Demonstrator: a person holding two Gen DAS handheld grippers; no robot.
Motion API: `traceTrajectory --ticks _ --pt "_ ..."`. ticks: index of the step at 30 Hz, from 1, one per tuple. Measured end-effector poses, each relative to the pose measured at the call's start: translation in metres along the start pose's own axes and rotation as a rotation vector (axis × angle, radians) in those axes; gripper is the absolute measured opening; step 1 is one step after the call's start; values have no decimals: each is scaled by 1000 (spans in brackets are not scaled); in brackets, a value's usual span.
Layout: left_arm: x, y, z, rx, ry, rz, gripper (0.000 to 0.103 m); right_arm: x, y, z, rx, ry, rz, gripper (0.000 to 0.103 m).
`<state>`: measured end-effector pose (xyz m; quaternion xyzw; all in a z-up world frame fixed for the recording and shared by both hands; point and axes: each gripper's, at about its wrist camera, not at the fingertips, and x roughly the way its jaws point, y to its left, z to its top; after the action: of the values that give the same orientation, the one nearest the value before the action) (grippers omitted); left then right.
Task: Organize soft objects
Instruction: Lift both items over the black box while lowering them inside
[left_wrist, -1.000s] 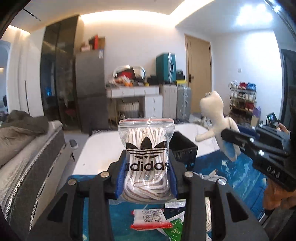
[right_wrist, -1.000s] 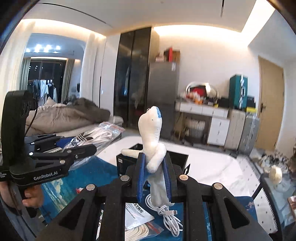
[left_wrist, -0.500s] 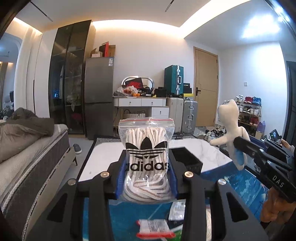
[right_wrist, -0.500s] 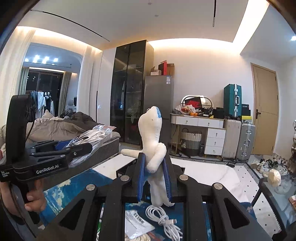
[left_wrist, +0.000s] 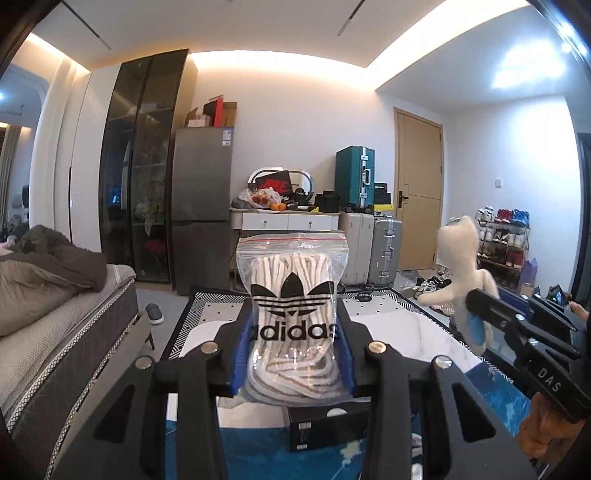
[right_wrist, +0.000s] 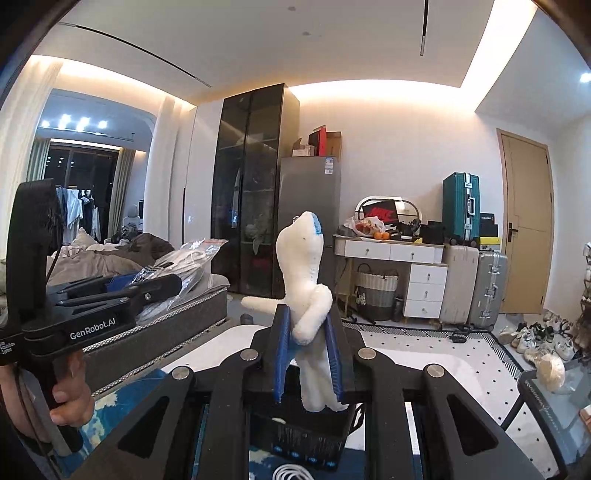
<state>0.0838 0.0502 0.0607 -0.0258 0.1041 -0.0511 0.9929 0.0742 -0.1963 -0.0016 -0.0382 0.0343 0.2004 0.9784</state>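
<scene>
a clear zip bag of laces (left_wrist: 293, 314), printed with a black logo, is clamped upright between the blue pads of the left gripper (left_wrist: 291, 360); a white plush toy (right_wrist: 306, 295) with a blue-tipped head is pinched at its middle by the right gripper (right_wrist: 307, 363), held upright; both are carried in the air above a black crate (right_wrist: 306, 435) that is set on a blue-patterned mat (left_wrist: 255, 454); a white table (left_wrist: 402, 328) is seen beyond; a bed (left_wrist: 55, 317) is at the left.

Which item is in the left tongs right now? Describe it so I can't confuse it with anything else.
Look in front of the grey fridge, above the white table. The left tongs clamp a clear zip bag upright. Unlike the white plush toy in the right tongs, it holds coiled striped laces and bears a black adidas logo.
</scene>
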Motion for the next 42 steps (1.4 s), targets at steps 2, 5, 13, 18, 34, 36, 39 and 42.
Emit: traceTrajectory --ticks 2,5,13,18,34,36,39,42 --pt "9 2 4 -9 4 2 38 8 -5 6 2 -4 -1 19" --pt "21 0 8 -18 15 -3 38 21 -10 11 9 2 -1 19" --pt "64 -16 13 -7 157 -65 38 70 -25 20 15 124 36 19" --pt "98 -26 6 4 308 -96 38 110 -39 14 65 283 74 19" --pt "156 -47 -51 -8 613 -161 38 178 -58 -64 82 616 109 18" --pt "157 -54 -56 12 635 -157 38 181 -55 -74 73 660 119 17" --pt "155 -64 -57 39 664 -155 38 186 -55 -88 59 733 119 14" --pt "153 -67 -58 42 703 -159 38 184 -53 -96 65 774 129 14"
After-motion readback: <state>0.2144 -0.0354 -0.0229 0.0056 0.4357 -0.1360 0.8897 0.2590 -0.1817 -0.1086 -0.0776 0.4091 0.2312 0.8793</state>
